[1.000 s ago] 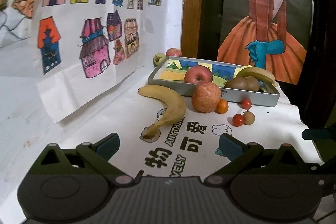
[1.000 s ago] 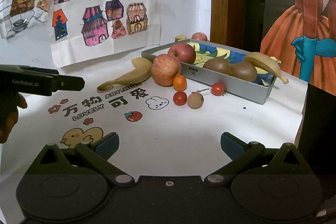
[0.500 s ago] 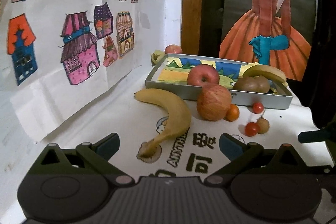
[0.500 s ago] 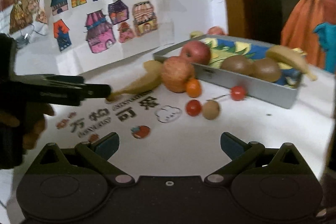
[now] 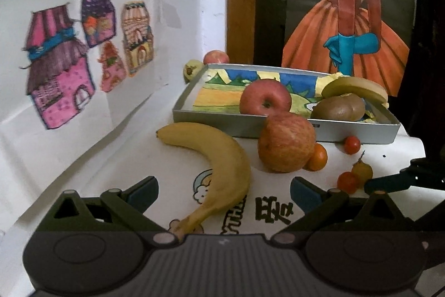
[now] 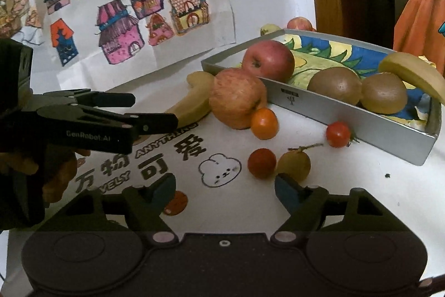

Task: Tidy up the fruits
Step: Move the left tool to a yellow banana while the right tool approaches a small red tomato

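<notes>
Both grippers, jaws released, moved closer; left gripper (image 5: 224,187) hides banana (image 5: 222,171) stem

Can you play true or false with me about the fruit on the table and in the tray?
1. Two kiwis lie in the grey tray. True.
2. The banana on the table is inside the tray. False: it lies on the white tabletop in front of the tray, between the open fingers of the left gripper.
3. The apple on the table has a small orange fruit right beside it. True.
4. The right gripper is squeezing a tomato. False: it is open and holds nothing; the red tomato sits on the table ahead of it.
5. There is a banana in the tray. True.
</notes>
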The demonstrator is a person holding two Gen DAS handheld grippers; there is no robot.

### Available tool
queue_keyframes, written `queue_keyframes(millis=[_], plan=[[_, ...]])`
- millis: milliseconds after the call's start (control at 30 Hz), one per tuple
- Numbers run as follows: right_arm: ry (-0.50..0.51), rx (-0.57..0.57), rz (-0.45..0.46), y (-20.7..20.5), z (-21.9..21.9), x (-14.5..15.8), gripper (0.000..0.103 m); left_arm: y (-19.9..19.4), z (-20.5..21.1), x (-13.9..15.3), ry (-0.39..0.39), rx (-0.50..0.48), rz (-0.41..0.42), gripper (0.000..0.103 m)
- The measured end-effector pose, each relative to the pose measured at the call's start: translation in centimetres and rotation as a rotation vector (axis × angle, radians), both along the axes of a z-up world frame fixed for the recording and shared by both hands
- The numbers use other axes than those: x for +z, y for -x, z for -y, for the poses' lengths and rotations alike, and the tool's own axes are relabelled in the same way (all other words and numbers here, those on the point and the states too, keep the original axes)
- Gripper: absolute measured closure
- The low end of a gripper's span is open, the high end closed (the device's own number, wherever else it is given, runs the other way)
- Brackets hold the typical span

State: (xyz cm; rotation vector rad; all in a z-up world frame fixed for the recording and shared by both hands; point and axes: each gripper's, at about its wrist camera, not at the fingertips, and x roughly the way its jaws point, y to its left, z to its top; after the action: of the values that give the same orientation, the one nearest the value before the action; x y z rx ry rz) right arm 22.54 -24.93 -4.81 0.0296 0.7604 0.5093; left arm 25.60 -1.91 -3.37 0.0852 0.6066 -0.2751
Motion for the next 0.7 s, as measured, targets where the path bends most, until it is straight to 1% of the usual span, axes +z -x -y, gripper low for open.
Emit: queue_keyframes(millis=[133, 300, 367, 467, 533, 600, 700], plan=[[0.031, -0.003, 0.005, -0.7, -0.3, -0.2, 0.028, -0.7, 0.4, -0.4, -0.005, 0.006, 0.003, 0.001], [0.047, -0.004, 0.009, -1.3, -0.5, -0.3, 0.034, -1.6, 0.6, -1.0, -0.003, 0.010, -0.009, 0.007], [0.056, -0.007, 0.013, -1.5, -0.6, -0.3, 0.039, -1.9, 0.7, -1.2, -0.005, 0.008, -0.015, 0.012], [0.071, -0.008, 0.020, -1.7, -0.8, -0.3, 0.042, -2.2, 0.8, -1.5, -0.007, 0.005, -0.025, 0.015], [0.105, -0.004, 0.030, -1.7, -1.2, -0.3, 0.043, -2.4, 1.0, -1.6, -0.010, 0.000, -0.032, 0.019], [0.146, -0.001, 0.045, -1.7, -1.5, -0.3, 0.045, -2.6, 1.1, -1.7, -0.014, -0.005, -0.037, 0.021], [0.160, -0.001, 0.050, -1.7, -1.6, -0.4, 0.047, -2.8, 1.3, -1.8, -0.015, -0.012, -0.047, 0.022]])
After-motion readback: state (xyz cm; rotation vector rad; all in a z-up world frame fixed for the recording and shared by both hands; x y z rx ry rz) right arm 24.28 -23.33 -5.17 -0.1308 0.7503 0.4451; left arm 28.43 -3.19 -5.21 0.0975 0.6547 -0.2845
